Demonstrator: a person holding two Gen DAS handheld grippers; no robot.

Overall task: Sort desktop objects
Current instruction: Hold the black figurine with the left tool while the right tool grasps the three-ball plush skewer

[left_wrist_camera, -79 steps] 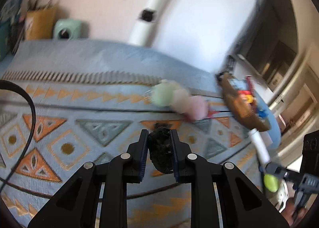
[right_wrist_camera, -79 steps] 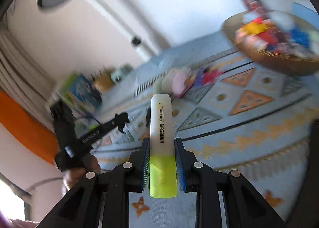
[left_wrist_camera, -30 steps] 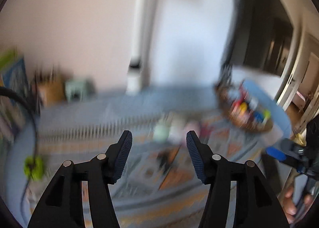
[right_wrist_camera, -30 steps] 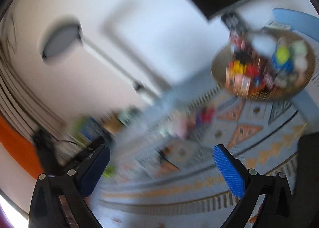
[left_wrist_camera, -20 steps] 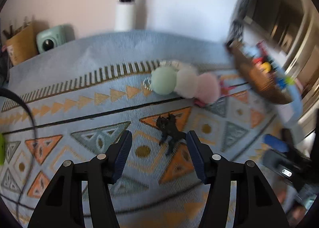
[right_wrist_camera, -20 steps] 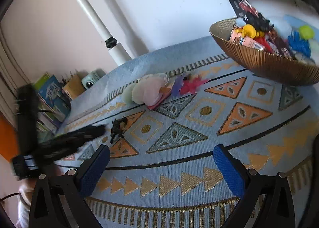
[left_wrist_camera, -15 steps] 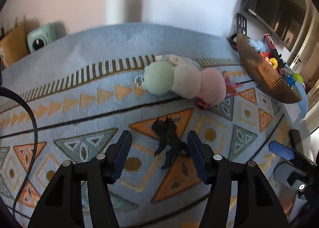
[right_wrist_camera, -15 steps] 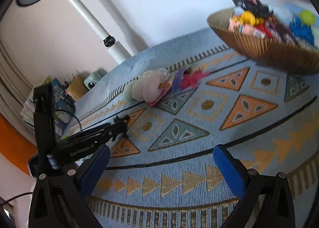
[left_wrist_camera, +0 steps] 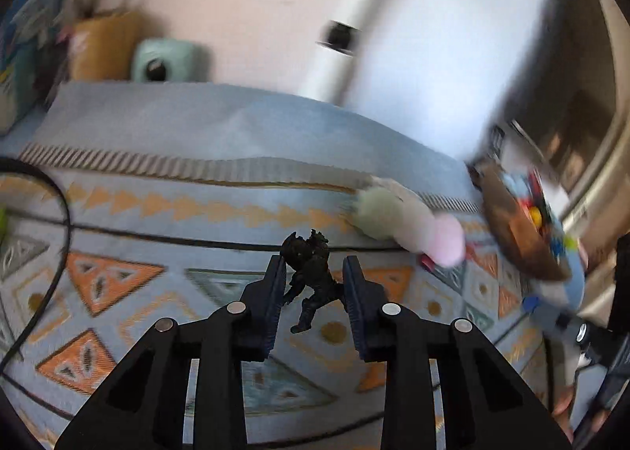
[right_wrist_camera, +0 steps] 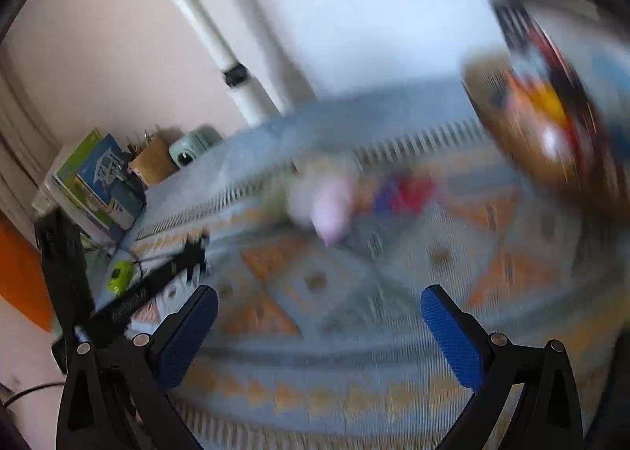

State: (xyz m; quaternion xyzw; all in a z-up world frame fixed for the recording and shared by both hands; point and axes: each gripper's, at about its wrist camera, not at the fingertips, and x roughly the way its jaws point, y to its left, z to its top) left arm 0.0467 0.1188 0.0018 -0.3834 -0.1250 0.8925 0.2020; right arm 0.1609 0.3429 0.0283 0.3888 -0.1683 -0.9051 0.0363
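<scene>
The counter [left_wrist_camera: 244, 127] is covered by a pale blue cloth [left_wrist_camera: 165, 213] patterned with orange and grey triangles and a striped border. On it lies a small black figure [left_wrist_camera: 311, 276] near the middle. Beyond that, a row of three soft balls [left_wrist_camera: 409, 221], green, cream and pink, rests on the cloth, with something red and purple [right_wrist_camera: 405, 190] just beside the pink end. A brown bowl [left_wrist_camera: 516, 237] full of coloured bits stands at the right edge. At the far left sit a mint camera [left_wrist_camera: 165, 62], a tan holder [left_wrist_camera: 104, 44] and books [right_wrist_camera: 98, 182]. A black cable [left_wrist_camera: 59, 253] and a lime-green item [right_wrist_camera: 118, 274] lie at the left.
</scene>
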